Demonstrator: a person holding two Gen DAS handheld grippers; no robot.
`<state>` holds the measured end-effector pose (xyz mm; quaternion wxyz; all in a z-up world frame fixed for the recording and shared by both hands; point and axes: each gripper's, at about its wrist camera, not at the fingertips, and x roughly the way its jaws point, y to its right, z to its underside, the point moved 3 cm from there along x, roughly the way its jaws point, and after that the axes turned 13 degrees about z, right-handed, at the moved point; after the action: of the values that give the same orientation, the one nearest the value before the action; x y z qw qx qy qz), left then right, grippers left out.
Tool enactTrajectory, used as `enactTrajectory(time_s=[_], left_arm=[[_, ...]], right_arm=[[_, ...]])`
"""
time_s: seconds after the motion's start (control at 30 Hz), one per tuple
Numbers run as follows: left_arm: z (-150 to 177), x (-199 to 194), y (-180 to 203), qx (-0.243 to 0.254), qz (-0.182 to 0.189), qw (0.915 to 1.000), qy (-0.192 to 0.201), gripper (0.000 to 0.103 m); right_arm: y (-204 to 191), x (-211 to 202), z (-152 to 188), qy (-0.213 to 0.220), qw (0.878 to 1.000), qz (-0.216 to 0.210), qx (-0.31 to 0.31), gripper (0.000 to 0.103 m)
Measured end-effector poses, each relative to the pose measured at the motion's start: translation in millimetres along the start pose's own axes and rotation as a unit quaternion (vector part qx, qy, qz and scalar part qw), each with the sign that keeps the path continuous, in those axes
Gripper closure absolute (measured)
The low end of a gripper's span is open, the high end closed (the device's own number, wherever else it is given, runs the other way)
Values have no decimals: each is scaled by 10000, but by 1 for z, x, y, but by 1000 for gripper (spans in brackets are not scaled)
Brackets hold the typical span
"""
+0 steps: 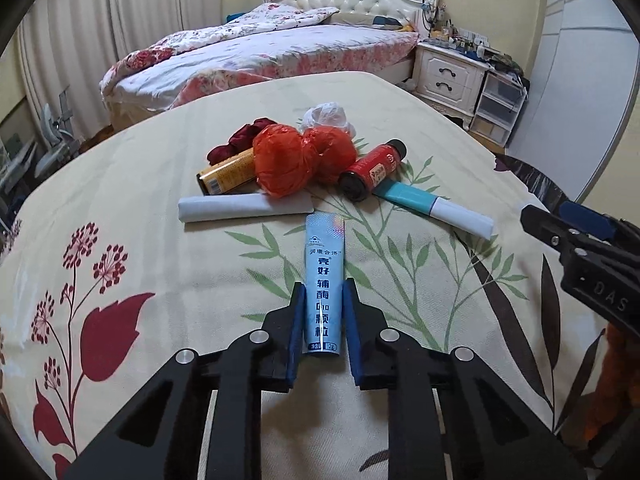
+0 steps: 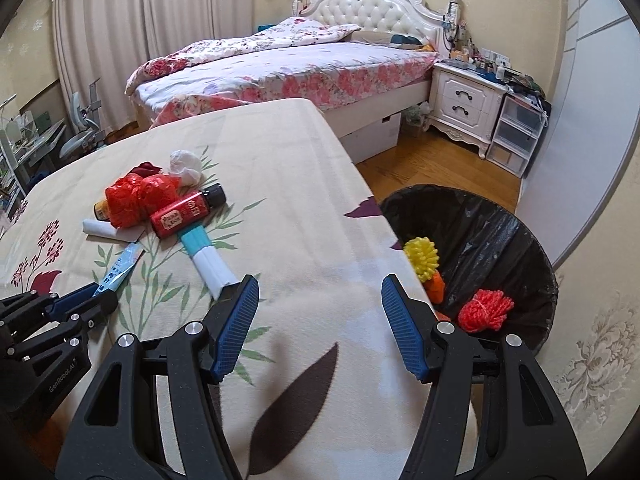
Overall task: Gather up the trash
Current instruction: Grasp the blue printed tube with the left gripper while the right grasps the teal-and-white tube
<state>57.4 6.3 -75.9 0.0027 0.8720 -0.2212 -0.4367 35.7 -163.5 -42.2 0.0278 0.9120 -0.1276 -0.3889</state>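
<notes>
Partly done: trash bin point(image 2: 500, 232) holds a few items, left claw point(image 1: 322, 292) pinching blue sachet point(image 1: 323, 272), right claw point(image 2: 318, 292) spread empty, pile point(image 1: 296, 160) remains on tabletop point(image 1: 140, 200).

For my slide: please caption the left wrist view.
Left gripper fingers close around a blue sachet on the floral tablecloth.

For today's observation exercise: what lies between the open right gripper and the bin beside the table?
Only bare flowered tablecloth up to the table's edge. The right wrist view shows it: the right gripper holds nothing, and the black-lined bin sits just past the edge.
</notes>
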Motion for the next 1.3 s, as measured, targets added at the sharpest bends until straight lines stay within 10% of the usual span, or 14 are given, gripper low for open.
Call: enactTrajectory(time_s=[0.67, 1.03, 1.3], left_arm=[[12, -41, -80, -706, -789, 9937, 381, 83], [16, -43, -82, -739, -722, 9938, 412, 83], [19, -45, -80, -746, -719, 9936, 450, 83]], right_arm=[[-76, 23, -16, -233, 9956, -470, -773, 44], [-78, 17, -5, -320, 9934, -515, -970, 81], [-76, 9, 4, -316, 9932, -579, -962, 86]])
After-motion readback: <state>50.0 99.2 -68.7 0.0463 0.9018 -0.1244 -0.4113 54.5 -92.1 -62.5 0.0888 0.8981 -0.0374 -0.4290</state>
